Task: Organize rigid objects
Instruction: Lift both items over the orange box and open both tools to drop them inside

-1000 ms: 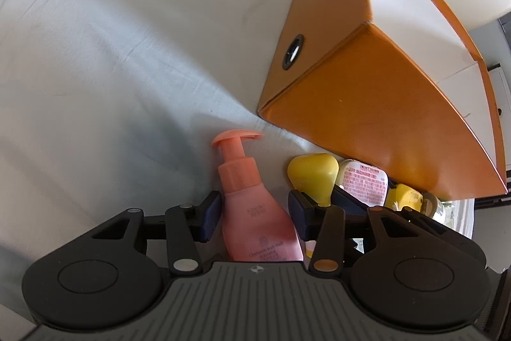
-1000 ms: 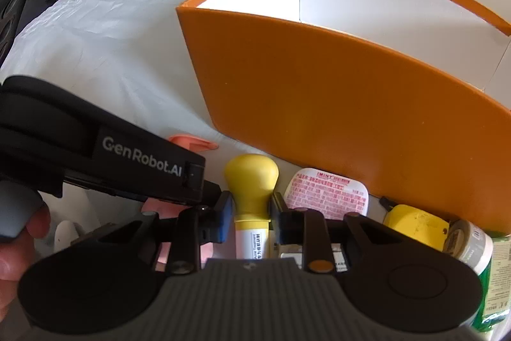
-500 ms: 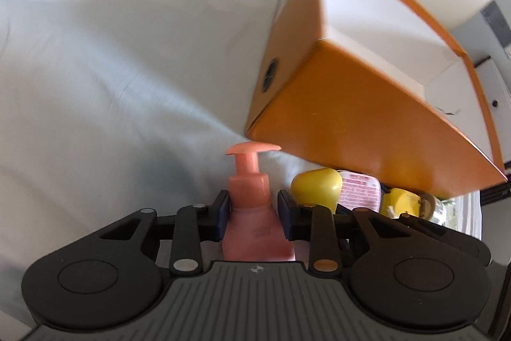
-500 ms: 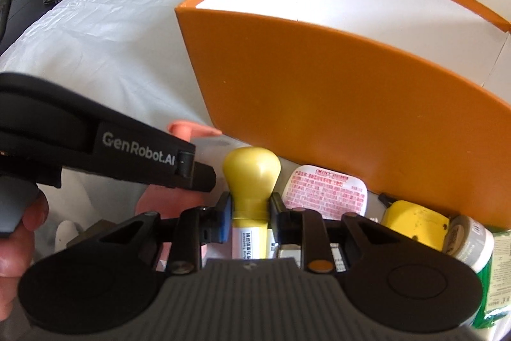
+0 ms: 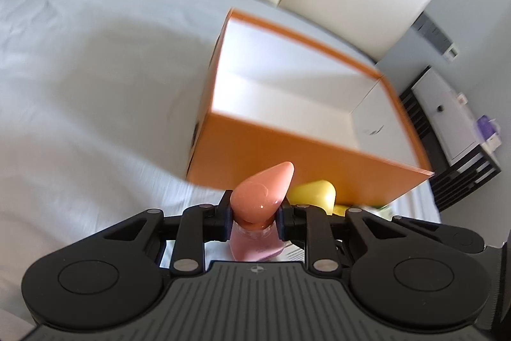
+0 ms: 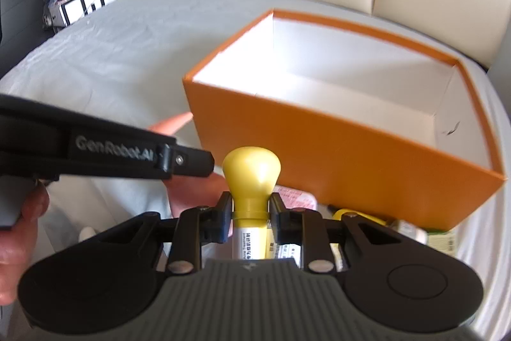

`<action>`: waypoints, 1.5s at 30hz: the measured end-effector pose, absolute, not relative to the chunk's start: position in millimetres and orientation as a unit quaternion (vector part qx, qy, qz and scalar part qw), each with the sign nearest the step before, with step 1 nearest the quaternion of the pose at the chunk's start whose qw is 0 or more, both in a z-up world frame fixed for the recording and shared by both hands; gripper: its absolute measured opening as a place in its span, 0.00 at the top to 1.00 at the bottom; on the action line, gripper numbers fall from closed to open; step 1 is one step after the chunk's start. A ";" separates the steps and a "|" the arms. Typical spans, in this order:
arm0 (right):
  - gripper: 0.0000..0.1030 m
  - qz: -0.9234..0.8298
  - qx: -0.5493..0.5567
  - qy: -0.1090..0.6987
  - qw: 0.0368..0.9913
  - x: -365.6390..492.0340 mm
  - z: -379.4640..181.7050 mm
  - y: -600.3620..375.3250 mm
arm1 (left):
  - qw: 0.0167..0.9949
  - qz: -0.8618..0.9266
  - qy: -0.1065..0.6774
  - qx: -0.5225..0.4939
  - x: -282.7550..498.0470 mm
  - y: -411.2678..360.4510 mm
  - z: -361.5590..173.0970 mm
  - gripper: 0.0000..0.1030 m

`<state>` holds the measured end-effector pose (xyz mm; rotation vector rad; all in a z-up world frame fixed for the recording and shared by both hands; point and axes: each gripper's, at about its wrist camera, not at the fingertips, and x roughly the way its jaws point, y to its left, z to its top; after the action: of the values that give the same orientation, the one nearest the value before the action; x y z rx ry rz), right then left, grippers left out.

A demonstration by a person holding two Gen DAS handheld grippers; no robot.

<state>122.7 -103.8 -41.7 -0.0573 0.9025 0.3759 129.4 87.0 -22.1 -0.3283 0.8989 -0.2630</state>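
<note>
**Bottles pinched in both grippers before an orange box**

Pink pump bottle [image 5: 255,240] sits clamped at the neck in the left gripper [image 5: 254,214], whose jaws have just closed on it; its lower body is hidden behind the tool. Yellow-capped bottle [image 6: 251,178] is squeezed below its cap by the right gripper [image 6: 250,214], label only partly readable. Beyond both, the orange box [image 6: 335,149] on the grey sheet [image 5: 95,85] shows a bare white interior. Small packets [image 6: 440,240] at its base are blurred and cut off.
</note>
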 end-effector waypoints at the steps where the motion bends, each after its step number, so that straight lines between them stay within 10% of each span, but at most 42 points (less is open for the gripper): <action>1: 0.77 0.179 -0.026 0.428 0.886 121.0 -35.6 -106.1 | 0.882 -0.128 0.424 -0.158 127.8 86.5 -15.9 0.73; 19: 0.77 0.127 -0.014 0.370 0.920 168.6 31.5 -146.2 | 0.922 -0.164 0.320 -0.143 187.8 56.5 65.6 0.73; 45: 0.77 0.126 0.024 0.525 0.841 238.3 -50.0 -137.2 | 0.896 -0.155 0.411 -0.064 230.7 39.8 -8.8 0.73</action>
<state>238.3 -137.2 -50.0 0.0508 1.1103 0.2653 230.7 39.8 -8.8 -0.1319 0.8521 -0.3219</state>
